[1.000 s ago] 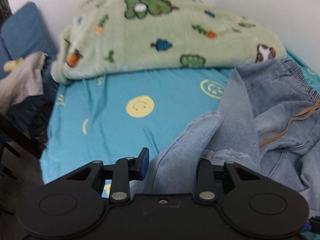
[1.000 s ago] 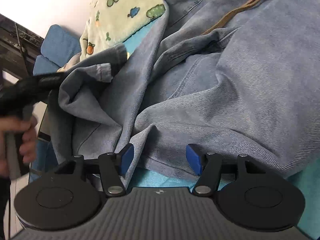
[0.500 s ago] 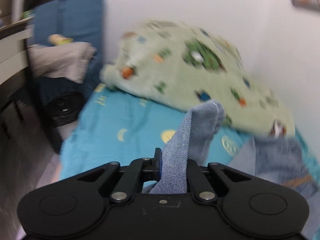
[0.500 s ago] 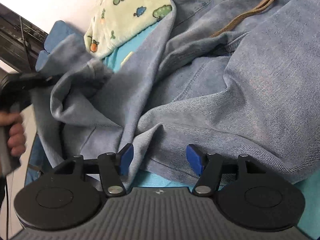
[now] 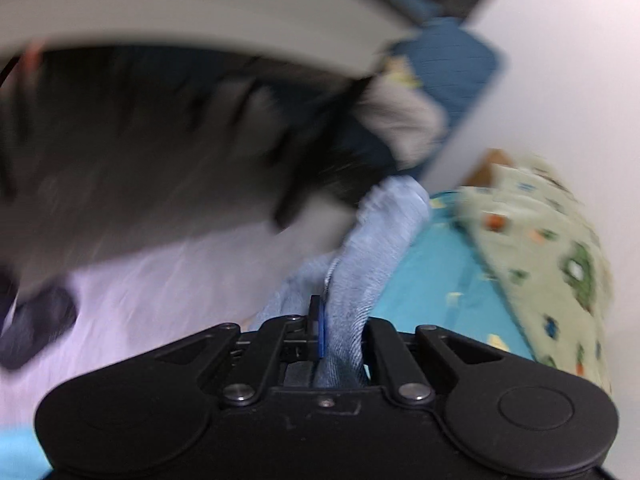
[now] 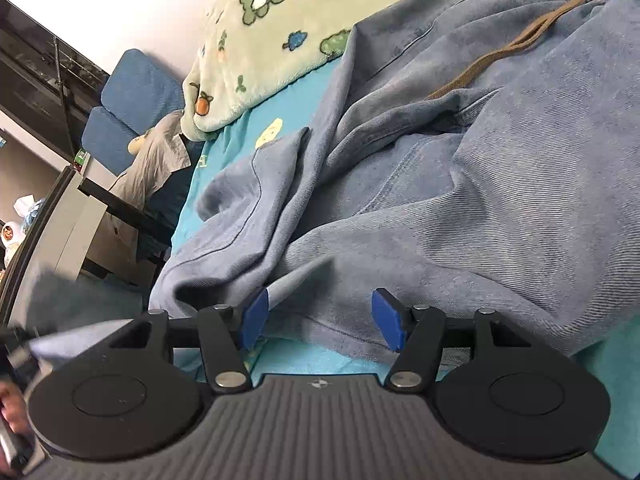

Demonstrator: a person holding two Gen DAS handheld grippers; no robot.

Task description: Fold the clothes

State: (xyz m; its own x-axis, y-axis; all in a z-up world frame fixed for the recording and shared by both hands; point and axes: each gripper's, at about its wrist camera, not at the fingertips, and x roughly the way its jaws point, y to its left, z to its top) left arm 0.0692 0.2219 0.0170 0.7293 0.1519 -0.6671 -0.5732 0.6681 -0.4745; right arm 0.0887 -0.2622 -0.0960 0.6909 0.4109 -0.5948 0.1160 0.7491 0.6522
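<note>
Light blue denim trousers (image 6: 460,168) with a brown drawstring (image 6: 516,44) lie crumpled on the turquoise bed sheet (image 6: 280,360). My left gripper (image 5: 340,332) is shut on a fold of the denim (image 5: 372,248), which sticks up between the fingers; this view is blurred and tilted. My right gripper (image 6: 320,320) is open, its blue pads (image 6: 254,314) either side of the trousers' near hem, just above the sheet.
A green cartoon-print blanket (image 6: 280,28) is bunched at the back of the bed, also in the left wrist view (image 5: 552,248). Blue cushions (image 6: 128,96) and a grey garment (image 6: 156,160) lie beyond the bed's left edge. A dark desk (image 6: 48,216) stands to the left.
My left gripper closed on the denim fold, then pulled it left and down off the bed's side, swinging its view. The trouser leg stretched out leftward. The right gripper stayed open in place.
</note>
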